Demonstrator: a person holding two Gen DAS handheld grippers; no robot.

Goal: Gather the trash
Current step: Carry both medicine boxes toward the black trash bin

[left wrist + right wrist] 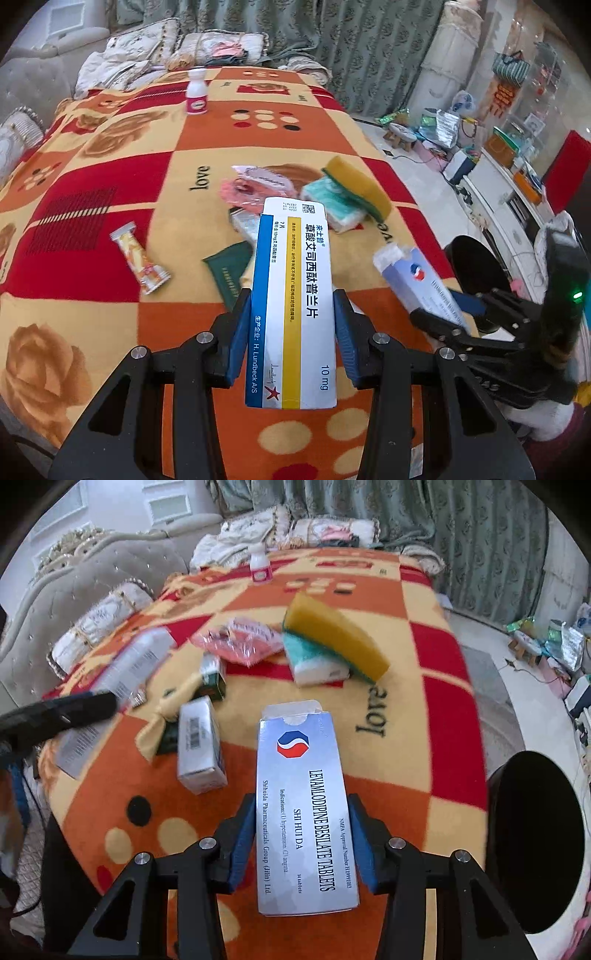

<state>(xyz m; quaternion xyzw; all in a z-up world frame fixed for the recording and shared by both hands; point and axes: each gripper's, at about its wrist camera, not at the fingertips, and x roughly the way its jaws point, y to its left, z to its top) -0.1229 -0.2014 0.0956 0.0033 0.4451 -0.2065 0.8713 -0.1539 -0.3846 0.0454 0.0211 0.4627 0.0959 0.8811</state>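
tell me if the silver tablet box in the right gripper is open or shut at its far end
Open: the silver tablet box has its far-end flap sticking straight out, untucked.

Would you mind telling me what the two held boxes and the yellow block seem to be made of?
White-and-blue box: thin printed card, slightly glossy, open end flap. Silver box: card with a metallic sheen, tuck flap showing. Yellow block: porous-looking foam sponge, apparently with a green scouring layer.

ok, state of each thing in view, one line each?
left tool: shut on the white-blue box, held off the blanket
right tool: shut on the silver box, end flap open
black bin: open, dark inside
white bottle: upright, capped
yellow sponge: tilted on tissue pack
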